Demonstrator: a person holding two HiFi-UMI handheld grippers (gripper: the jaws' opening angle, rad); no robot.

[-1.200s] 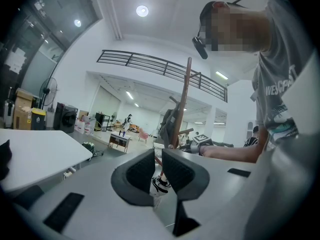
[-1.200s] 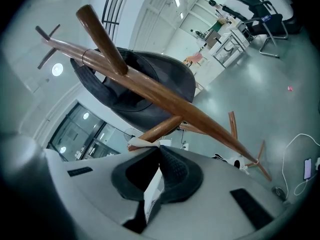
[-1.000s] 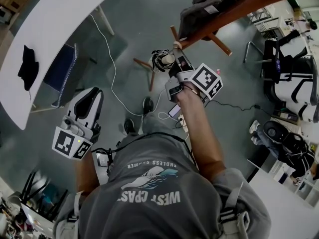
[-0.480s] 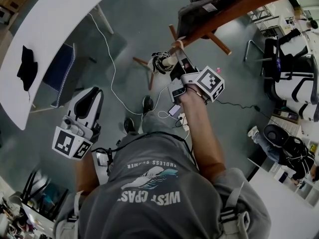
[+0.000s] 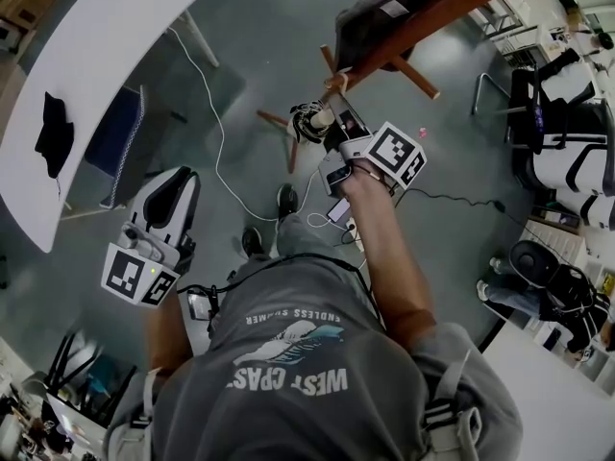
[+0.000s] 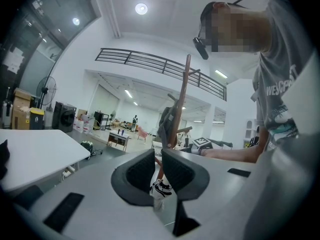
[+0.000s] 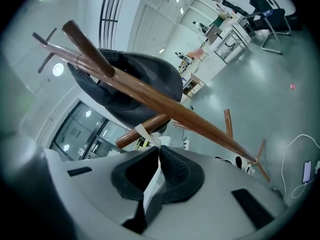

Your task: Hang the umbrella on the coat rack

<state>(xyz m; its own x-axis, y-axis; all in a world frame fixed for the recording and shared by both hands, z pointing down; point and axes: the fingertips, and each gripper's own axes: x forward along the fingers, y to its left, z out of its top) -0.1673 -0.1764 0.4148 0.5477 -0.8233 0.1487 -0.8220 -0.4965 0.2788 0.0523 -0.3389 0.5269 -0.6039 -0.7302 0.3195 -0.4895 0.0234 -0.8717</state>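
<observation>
Beneath the head camera, a grey floor spreads out with a white table off to the person's left. The coat rack cuts across the upper right as a long wooden pole, and a dark garment is already draped over its upper pegs.

The left gripper hangs low beside the person's left hip, well apart from the rack. Its own view shows the jaws a narrow slot apart with nothing between them, so it looks parked out of the way while the other side works.

The right gripper is raised at the end of an outstretched arm, close under a lower peg. Its jaws are pinched flat on a white strap, which runs up from the pads and loops over that peg. Holding the strap rather than the body lets the loop be steered onto the wood.

The umbrella — folded short, with a black-and-white pattern — dangles just below the peg, beside the gripper and above the rack's splayed feet.

The loop seems seated, so the hanging is probably nearly done. What remains, by my reading, is to release the strap and back away without dragging it off the peg's tip.
</observation>
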